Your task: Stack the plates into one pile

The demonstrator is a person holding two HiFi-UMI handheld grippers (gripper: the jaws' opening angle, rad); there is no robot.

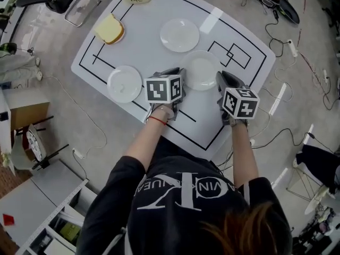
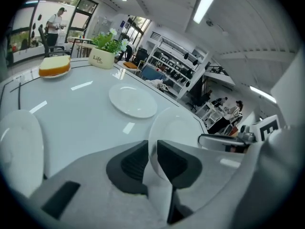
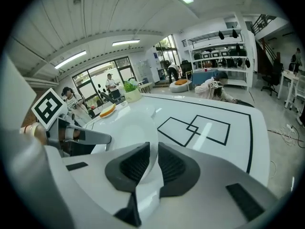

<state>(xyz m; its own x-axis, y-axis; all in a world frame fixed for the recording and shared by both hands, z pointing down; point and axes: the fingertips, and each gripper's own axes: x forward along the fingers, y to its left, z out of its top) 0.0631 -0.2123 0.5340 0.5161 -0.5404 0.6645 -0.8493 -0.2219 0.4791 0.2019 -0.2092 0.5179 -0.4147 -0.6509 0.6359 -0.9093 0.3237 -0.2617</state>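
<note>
On 1 plate (image 1: 202, 68), tight: left claw (image 2: 152, 150), right claw (image 3: 153, 151)

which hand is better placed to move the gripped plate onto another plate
Left, slightly: the left gripper and right gripper both clamp the middle plate, but the left one sits beside the near-left plate.

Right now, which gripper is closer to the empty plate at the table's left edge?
Left. The left gripper sits just right of the left plate, gripping the middle plate by its left rim; the right gripper is farther away, gripping the same plate's right rim.
</note>
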